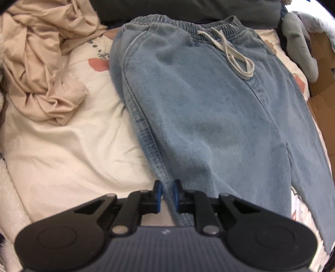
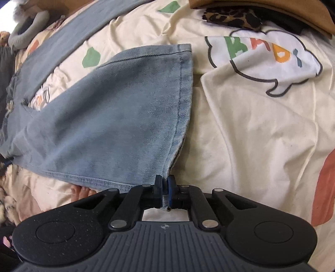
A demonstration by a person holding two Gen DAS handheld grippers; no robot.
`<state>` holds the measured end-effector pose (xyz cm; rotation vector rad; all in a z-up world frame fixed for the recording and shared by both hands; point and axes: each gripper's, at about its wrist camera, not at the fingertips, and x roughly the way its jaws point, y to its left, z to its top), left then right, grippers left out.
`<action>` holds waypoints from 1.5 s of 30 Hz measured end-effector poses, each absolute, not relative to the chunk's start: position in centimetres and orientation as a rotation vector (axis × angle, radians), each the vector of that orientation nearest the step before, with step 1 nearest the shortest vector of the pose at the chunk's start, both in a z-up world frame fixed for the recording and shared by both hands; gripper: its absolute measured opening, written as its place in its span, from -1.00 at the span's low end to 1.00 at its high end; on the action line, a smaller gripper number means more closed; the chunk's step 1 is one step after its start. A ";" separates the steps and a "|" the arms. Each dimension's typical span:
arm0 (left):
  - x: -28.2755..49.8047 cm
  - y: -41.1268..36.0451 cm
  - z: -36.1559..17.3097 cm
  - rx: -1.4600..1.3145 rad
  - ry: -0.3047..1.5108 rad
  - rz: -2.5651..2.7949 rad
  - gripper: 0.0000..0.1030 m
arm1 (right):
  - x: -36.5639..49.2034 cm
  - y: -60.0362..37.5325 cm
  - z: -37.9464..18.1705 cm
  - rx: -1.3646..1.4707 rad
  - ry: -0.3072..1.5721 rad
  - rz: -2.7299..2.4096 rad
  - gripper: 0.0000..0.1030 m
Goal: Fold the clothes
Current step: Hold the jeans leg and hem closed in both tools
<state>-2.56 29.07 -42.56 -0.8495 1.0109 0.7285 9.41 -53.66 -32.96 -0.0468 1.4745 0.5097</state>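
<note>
Light blue jeans [image 1: 209,100] with an elastic waistband and a white drawstring [image 1: 232,52] lie flat on the bed, waistband at the far end. My left gripper [image 1: 167,194] is shut on the jeans' left side seam, the denim pinched between its blue pads. In the right wrist view, a leg of the jeans [image 2: 117,117] lies across the bedding with its hem [image 2: 184,100] to the right. My right gripper [image 2: 165,192] is shut on the near corner of that hem, denim squeezed between its pads.
A crumpled beige garment [image 1: 41,69] lies left of the jeans on the cream printed duvet [image 1: 62,150]. A grey plush toy [image 1: 301,46] sits at the far right. A leopard-print item [image 2: 232,18] and brown fabric [image 2: 272,10] lie at the far edge.
</note>
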 end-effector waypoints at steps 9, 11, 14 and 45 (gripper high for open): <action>-2.1 29.6 -43.2 -0.899 1.019 0.758 -0.50 | 9.2 -54.7 -35.8 -0.001 1.522 0.445 -0.27; -2.0 29.7 -43.3 -0.904 1.014 0.765 -0.47 | 9.0 -54.9 -35.8 0.010 1.519 0.438 -0.24; -2.1 30.0 -43.4 -0.915 0.995 0.781 -0.46 | 9.0 -54.9 -35.7 0.013 1.520 0.439 -0.20; -4.6 30.7 -40.0 -0.940 0.907 0.783 -0.93 | 10.6 -56.0 -29.1 0.030 1.549 0.470 -0.96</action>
